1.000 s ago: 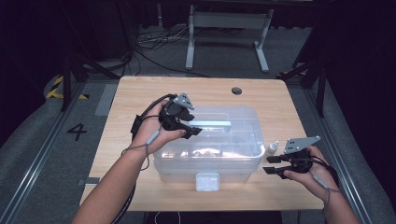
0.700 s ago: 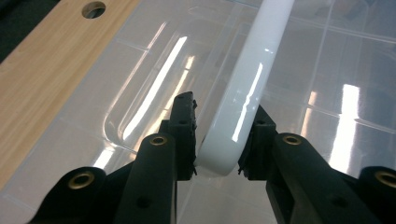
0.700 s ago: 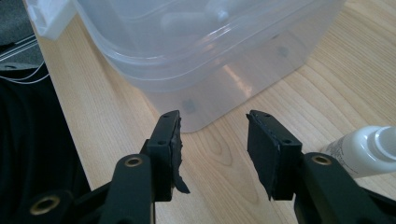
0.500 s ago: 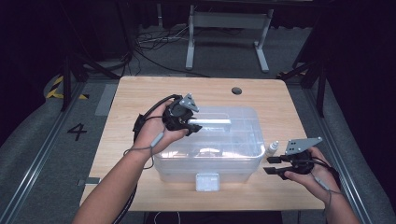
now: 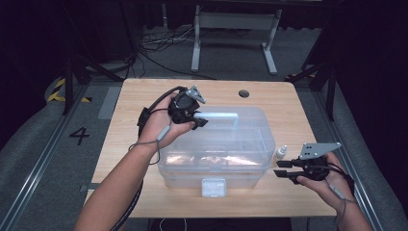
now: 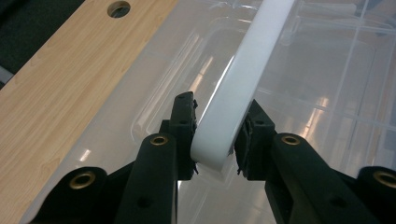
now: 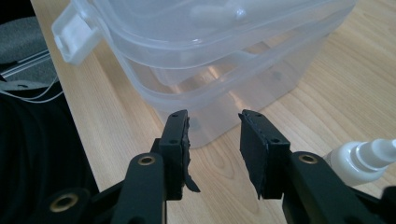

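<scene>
Left forearm reaches in from the tabletop's near-left edge; left gripper (image 5: 192, 111) sits over the middle, its jaws clamped. Right gripper (image 5: 284, 169) hovers level near the near-right corner, jaws apart, just been closing, nothing between them.

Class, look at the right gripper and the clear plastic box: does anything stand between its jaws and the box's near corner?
Nothing visible does. The right gripper faces the box corner across bare table, jaws apart and empty, having just been closing. The small white bottle stands off to one side.
</scene>
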Demonstrator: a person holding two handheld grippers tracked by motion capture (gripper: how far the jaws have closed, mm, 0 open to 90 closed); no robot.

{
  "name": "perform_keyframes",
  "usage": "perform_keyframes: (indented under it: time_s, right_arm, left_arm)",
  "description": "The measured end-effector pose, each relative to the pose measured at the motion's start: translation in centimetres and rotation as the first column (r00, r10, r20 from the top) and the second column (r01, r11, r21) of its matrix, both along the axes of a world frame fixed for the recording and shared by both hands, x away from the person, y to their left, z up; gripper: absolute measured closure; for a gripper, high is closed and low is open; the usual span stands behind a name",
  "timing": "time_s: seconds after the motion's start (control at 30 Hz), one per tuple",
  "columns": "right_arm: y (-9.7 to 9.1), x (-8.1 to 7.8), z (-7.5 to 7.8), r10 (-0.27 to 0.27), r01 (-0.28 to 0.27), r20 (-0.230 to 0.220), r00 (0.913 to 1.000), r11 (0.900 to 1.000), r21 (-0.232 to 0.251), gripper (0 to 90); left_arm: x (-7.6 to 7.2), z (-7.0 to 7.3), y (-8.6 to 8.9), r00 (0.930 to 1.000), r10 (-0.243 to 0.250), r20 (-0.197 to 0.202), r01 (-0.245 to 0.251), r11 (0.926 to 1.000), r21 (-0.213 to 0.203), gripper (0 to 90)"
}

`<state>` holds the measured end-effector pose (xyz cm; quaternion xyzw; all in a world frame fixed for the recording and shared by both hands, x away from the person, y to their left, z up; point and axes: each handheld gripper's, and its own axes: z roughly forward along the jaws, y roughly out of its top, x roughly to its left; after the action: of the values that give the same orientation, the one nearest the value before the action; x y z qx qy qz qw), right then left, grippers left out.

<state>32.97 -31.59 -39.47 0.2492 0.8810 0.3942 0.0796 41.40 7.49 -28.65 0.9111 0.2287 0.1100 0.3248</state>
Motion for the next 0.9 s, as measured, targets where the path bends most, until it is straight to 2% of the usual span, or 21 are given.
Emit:
perform_keyframes:
  time_s: [0.03, 0.1, 0.17, 0.33, 0.37, 0.4, 0.43, 0.5, 0.53, 0.7, 0.8, 0.9]
  right_arm:
    - [0.0, -0.1, 0.1, -0.001, 0.001, 0.003, 1.0000, 1.0000, 0.005, 66.4]
    - [-0.1, -0.3, 0.4, 0.001, -0.001, 0.015, 0.9999, 0.9999, 0.011, 80.4]
    - [0.0, -0.5, 0.7, 0.014, -0.014, 0.036, 0.9993, 0.9998, 0.013, 90.0]
    - [0.4, -0.7, 1.1, 0.033, -0.037, 0.051, 0.9981, 0.9957, 0.084, 90.0]
    - [0.4, -0.7, 1.1, 0.033, -0.037, 0.051, 0.9981, 0.9957, 0.084, 90.0]
    - [0.5, -0.7, 1.1, 0.037, -0.044, 0.055, 0.9978, 0.9921, 0.118, 90.0]
    - [0.5, -0.7, 1.1, 0.037, -0.044, 0.055, 0.9978, 0.9921, 0.118, 90.0]
    - [0.7, -0.6, 1.0, 0.039, -0.047, 0.053, 0.9978, 0.9860, 0.160, 90.0]
    - [0.7, -0.6, 1.0, 0.039, -0.047, 0.053, 0.9978, 0.9860, 0.160, 90.0]
    - [0.9, -0.3, 0.5, 0.025, -0.038, 0.061, 0.9978, 0.9742, 0.223, 90.0]
    - [0.9, -0.2, 0.4, 0.023, -0.037, 0.061, 0.9979, 0.9704, 0.239, 90.0]
    - [1.0, -0.2, 0.4, 0.019, -0.034, 0.065, 0.9977, 0.9707, 0.238, 90.0]
  left_arm:
    - [0.1, 0.1, 0.0, 1.0000, -0.002, -0.005, 0.002, 1.0000, -0.003, 71.5]
    - [0.4, 0.3, 0.0, 0.9999, 0.001, -0.011, -0.001, 1.0000, -0.001, 71.4]
    - [0.6, 0.5, 0.1, 0.9998, 0.004, -0.020, -0.004, 1.0000, 0.000, 71.2]
    - [1.1, 0.7, 0.2, 0.9996, 0.011, -0.026, -0.011, 0.9998, -0.015, 71.1]
    - [1.1, 0.7, 0.2, 0.9996, 0.011, -0.026, -0.011, 0.9998, -0.015, 71.1]
    - [1.3, 0.7, 0.3, 0.9994, 0.012, -0.033, -0.013, 0.9996, -0.026, 71.0]
    - [1.5, 0.8, 0.3, 0.9991, 0.013, -0.040, -0.015, 0.9992, -0.036, 71.0]
    - [1.8, 0.9, 0.4, 0.9986, 0.016, -0.051, -0.018, 0.9988, -0.045, 71.0]
    - [1.9, 0.9, 0.4, 0.9986, 0.016, -0.051, -0.018, 0.9988, -0.045, 71.0]
    - [2.0, 0.9, 0.4, 0.9976, 0.015, -0.068, -0.018, 0.9986, -0.049, 70.9]
    - [1.8, 1.0, 0.4, 0.9972, 0.008, -0.075, -0.012, 0.9990, -0.044, 71.0]
    - [1.8, 1.0, 0.5, 0.9966, 0.003, -0.082, -0.007, 0.9988, -0.048, 70.8]
